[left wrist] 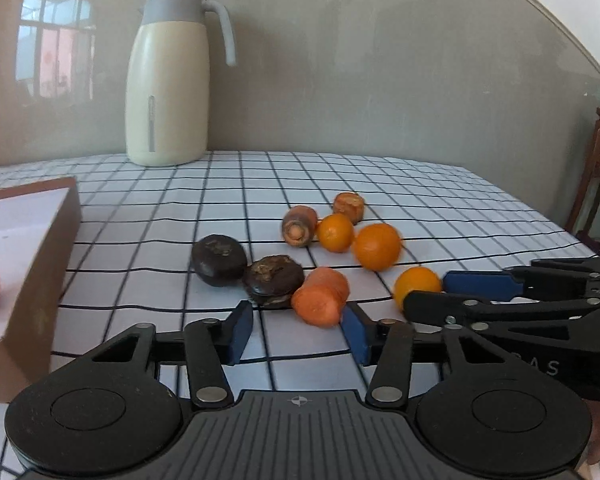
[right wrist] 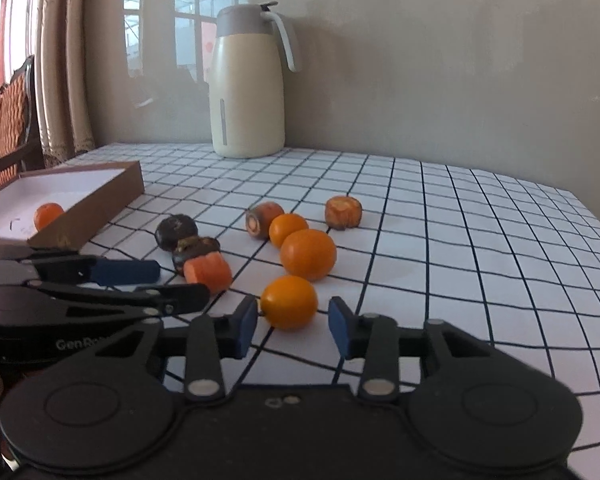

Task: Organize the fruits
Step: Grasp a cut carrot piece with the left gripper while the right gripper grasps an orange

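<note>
Each fisheye camera sits just behind its own hand-held gripper, low and close over the checked worktop [left wrist: 419, 184], angled downward toward the far wall. The left view looks from the left, taking the right hand-held gripper [left wrist: 423, 294] in at its right edge; the right view catches the left hand-held gripper [right wrist: 184, 282] at its left. Both share the fruit cluster, the thermos jug [left wrist: 168, 80] and the cardboard box [right wrist: 100, 200].

Fruit pile mid-table [right wrist: 479, 240]
Box [right wrist: 96, 204] left holding one orange [right wrist: 47, 215]; jug [right wrist: 248, 84] behind by wall.
</note>
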Demonstrator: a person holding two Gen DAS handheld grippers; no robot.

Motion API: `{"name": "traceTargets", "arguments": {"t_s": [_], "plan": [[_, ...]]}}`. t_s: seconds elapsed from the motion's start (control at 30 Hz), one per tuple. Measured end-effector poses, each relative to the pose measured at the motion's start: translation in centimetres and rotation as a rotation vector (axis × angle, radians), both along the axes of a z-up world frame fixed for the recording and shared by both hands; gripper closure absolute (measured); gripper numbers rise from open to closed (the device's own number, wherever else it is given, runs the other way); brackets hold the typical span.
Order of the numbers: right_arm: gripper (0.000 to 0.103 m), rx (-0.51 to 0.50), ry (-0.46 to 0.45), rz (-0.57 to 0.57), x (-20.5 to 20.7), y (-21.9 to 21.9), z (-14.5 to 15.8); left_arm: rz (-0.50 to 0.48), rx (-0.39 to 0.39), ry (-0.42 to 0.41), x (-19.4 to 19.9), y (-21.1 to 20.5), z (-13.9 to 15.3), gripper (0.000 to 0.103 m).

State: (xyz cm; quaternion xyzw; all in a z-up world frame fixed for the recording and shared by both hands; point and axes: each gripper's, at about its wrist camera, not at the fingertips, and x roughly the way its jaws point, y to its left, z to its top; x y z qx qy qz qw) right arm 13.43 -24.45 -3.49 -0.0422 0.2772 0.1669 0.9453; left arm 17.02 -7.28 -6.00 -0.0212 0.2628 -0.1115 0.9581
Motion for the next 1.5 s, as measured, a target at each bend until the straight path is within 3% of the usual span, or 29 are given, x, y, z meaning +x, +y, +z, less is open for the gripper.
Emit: {"name": "traceTargets", "arguments": {"t_s": [0.33,0.53,0.83,1.13,1.5], "plan": [[0.077,0.045,0.039,-0.003,1.3,-0.5,0.2,-0.007,0.001,0.046,1.5,-0.8,0.4,0.062],[0.077,-0.011,0.036,-0.052,2.7,-0.5,0.0,-0.011,0.052,0.064,2.2,-2.0,0.9,0.062],[0.078,-0.005,0.042,-0.065,3.7,-1.3,-0.2,0.002,0.099,0.066,2.9,-3.4,0.9,0.067],[0.08,-0.006,0.011,-0.08,3.2,-1.2,0.4,0.002,0.11,0.043,2.2,-3.3,1.0,0.07],[0.08,0.001,-0.05,-0.119,-0.7,-1.7,2.2,0.023,0.13,-0.02,-1.9,-1.6,2.8,0.07]]}}
